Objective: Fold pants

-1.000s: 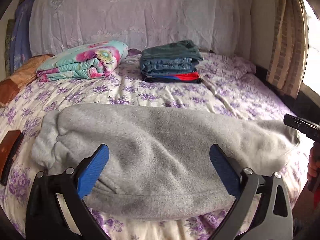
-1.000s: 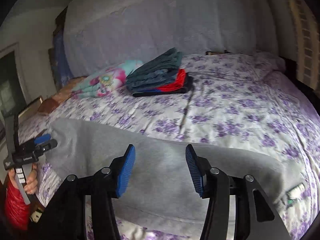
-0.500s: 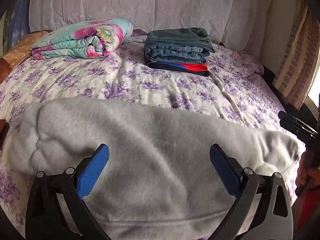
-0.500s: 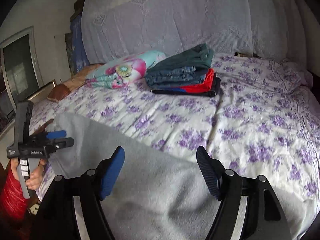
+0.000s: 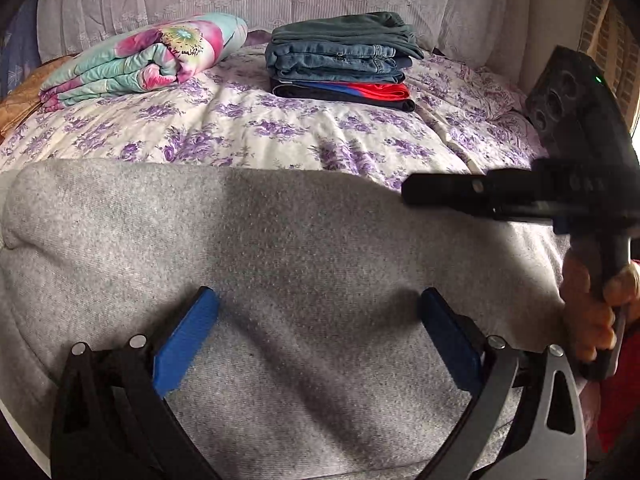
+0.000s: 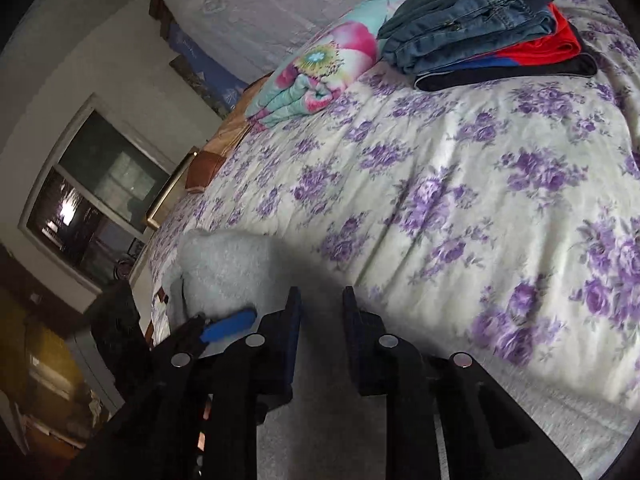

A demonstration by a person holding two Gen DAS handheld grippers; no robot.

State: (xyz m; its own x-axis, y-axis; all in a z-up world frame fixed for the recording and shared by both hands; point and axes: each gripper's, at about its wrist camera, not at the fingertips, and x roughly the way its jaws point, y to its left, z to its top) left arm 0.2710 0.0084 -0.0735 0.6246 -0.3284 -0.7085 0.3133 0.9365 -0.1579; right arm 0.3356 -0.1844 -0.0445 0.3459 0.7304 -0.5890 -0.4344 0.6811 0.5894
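Grey fleece pants [image 5: 288, 248] lie flat across the near part of the flowered bed [image 5: 248, 128]. My left gripper [image 5: 316, 336] is wide open just above the grey cloth, holding nothing. My right gripper [image 6: 318, 312] has its jaws partly closed with a narrow gap, low over the grey pants [image 6: 224, 264]; nothing sits between them. The right gripper also shows in the left wrist view [image 5: 416, 196], reaching in from the right over the pants' far edge. The left gripper's blue fingertip [image 6: 232, 326] shows in the right wrist view.
A stack of folded clothes [image 5: 344, 56] and a rolled floral blanket [image 5: 148, 60] sit at the head of the bed. A window [image 6: 92, 204] and wall lie to the left. A curtain [image 5: 612, 40] hangs at the right.
Both grippers have dropped close to the grey pants. The right gripper has swung left, tilted, and narrowed its jaws. The left gripper stays wide open.
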